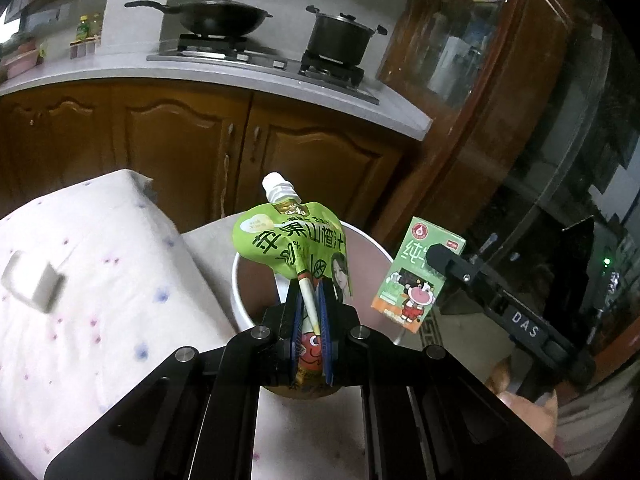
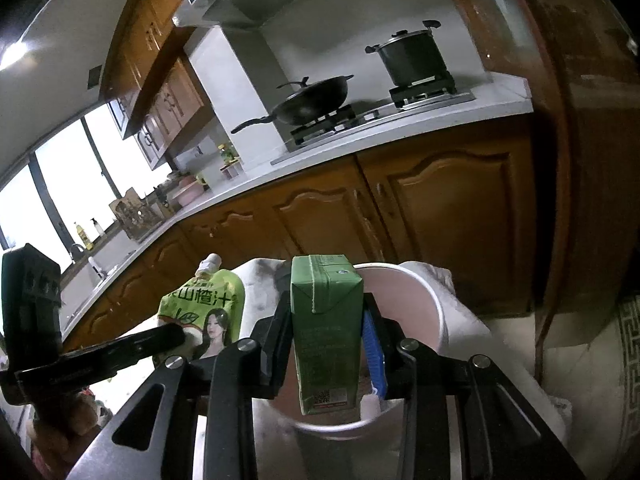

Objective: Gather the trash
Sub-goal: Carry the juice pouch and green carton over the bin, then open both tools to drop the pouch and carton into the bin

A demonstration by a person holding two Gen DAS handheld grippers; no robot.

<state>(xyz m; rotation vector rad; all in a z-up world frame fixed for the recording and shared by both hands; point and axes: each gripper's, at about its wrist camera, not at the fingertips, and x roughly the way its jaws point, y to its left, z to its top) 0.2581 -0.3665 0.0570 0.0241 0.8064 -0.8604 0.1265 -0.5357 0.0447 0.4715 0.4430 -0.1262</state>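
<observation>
Above the white bin (image 1: 248,280), left claw (image 1: 310,312) pinches the upright juice pouch (image 1: 296,248); right claw (image 2: 328,332) clamps the milk carton (image 2: 326,320), upright, over the rim.

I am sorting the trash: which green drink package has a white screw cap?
The green juice pouch in the left tool; the milk carton is a capless box.
</observation>
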